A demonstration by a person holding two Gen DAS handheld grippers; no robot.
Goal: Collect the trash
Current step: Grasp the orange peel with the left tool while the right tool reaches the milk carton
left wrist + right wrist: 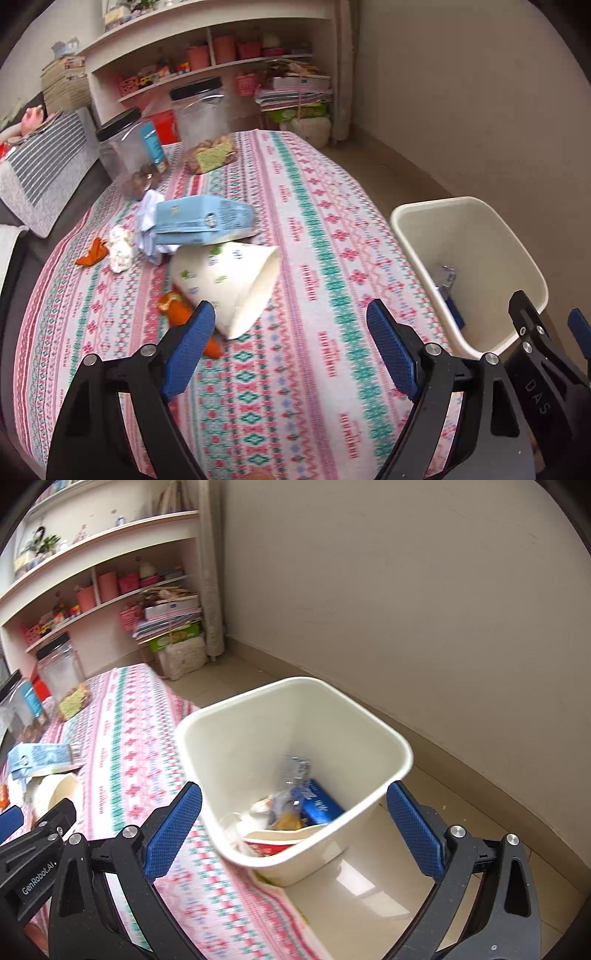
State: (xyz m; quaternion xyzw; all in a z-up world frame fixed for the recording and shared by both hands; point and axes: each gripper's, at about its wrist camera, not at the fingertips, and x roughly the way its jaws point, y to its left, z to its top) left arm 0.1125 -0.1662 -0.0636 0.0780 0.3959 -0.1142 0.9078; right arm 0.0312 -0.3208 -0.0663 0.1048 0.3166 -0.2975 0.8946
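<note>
The patterned pink-and-teal tablecloth [295,221] is viewed from close above, steeply downward, by the left wrist camera; the cream plastic waste bin [295,709] beside it is faced by the right. Bin [469,221], cloth [129,738] and white wall shelves [207,37] are shared.

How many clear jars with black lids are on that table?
2: one jar at the table's far left corner, a second jar behind it toward the shelves. Others may be hidden out of view.

Left gripper [291,343] wide open and empty over patterned tablecloth [314,229], flattened paper cup [236,284] at eleven o'clock of it, blue carton [201,221] beyond, orange peel [177,308] beside left finger, cream bin [476,273] at two o'clock.
</note>
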